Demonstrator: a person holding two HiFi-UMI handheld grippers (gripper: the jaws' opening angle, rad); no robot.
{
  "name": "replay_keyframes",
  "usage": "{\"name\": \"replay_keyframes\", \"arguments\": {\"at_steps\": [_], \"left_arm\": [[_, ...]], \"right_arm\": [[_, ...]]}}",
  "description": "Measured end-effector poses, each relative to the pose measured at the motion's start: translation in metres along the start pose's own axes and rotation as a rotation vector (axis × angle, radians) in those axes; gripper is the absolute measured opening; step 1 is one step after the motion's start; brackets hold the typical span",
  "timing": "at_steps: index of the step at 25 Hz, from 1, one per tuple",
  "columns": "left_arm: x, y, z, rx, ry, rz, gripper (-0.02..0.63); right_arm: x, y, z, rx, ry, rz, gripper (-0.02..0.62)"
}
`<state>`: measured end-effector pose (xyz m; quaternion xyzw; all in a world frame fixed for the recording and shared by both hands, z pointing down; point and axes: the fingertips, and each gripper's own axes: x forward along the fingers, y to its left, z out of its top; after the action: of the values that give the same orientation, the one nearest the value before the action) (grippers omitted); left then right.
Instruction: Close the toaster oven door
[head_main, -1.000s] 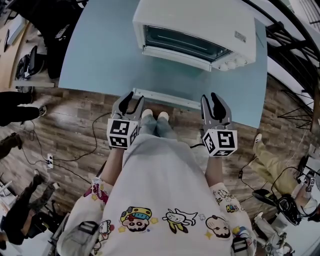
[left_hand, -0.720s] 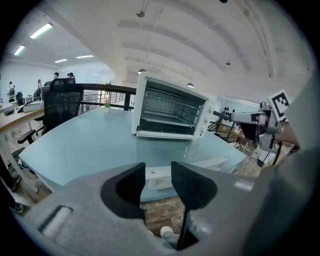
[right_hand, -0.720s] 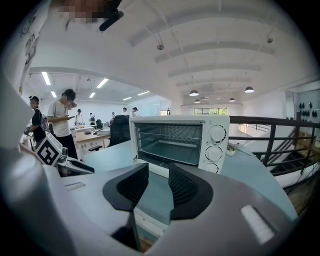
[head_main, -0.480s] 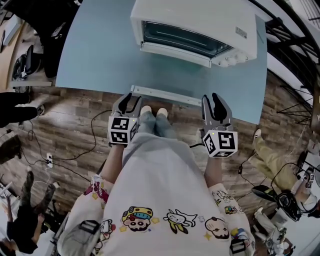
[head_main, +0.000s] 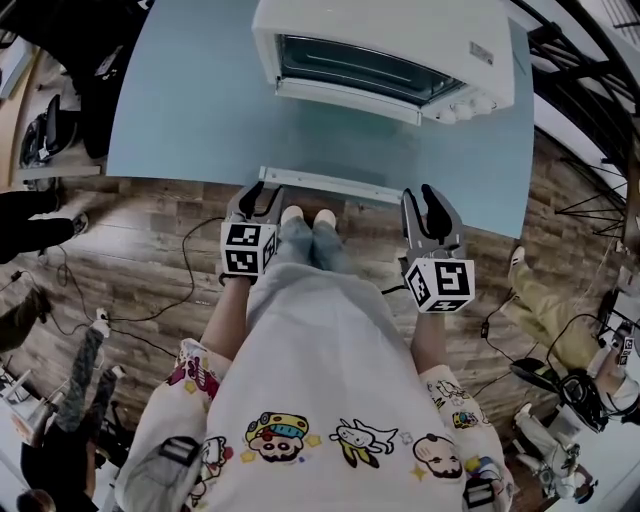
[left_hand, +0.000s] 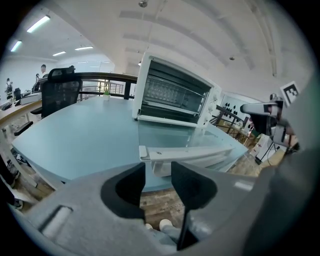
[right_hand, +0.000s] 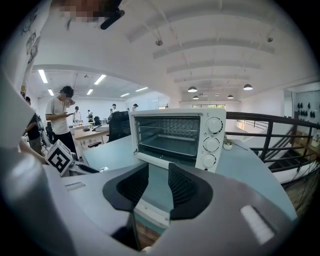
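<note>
A white toaster oven (head_main: 385, 50) stands on the light-blue table (head_main: 190, 110) with its glass door (head_main: 340, 140) folded down flat towards me. The door's white handle bar (head_main: 330, 186) lies along the table's near edge. My left gripper (head_main: 258, 200) hovers just short of the handle's left end, slightly open and empty. In the left gripper view the handle (left_hand: 190, 154) sits right beyond the left gripper (left_hand: 158, 170). My right gripper (head_main: 428, 205) hangs off the handle's right end, also slightly open and empty. The right gripper view faces the oven (right_hand: 170, 135) over the right gripper (right_hand: 158, 172).
Three knobs (right_hand: 212, 142) line the oven's right side. A wooden floor with cables (head_main: 150, 300) lies below the table edge. A black office chair (left_hand: 60, 92) stands at the left, a railing (right_hand: 270, 132) at the right. People (right_hand: 59, 117) stand in the background.
My left gripper has edged forward towards the handle's left end. The right gripper has hardly moved. The oven door still lies flat.
</note>
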<state>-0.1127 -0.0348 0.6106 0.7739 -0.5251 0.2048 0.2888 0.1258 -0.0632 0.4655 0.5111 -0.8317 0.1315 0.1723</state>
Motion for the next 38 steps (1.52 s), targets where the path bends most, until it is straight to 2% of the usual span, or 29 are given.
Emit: {"name": "replay_keyframes", "arguments": {"at_steps": [17, 21, 38], "left_arm": [[0.023, 0.007, 0.001, -0.003, 0.007, -0.037, 0.156], [0.024, 0.002, 0.0, 0.012, 0.008, -0.044, 0.101], [0.015, -0.002, 0.012, 0.016, 0.01, -0.016, 0.084]], "right_arm": [[0.001, 0.012, -0.019, -0.002, 0.056, -0.003, 0.13], [-0.001, 0.011, -0.02, 0.006, 0.055, -0.008, 0.13], [-0.009, 0.005, -0.018, 0.023, 0.028, 0.0, 0.13]]}}
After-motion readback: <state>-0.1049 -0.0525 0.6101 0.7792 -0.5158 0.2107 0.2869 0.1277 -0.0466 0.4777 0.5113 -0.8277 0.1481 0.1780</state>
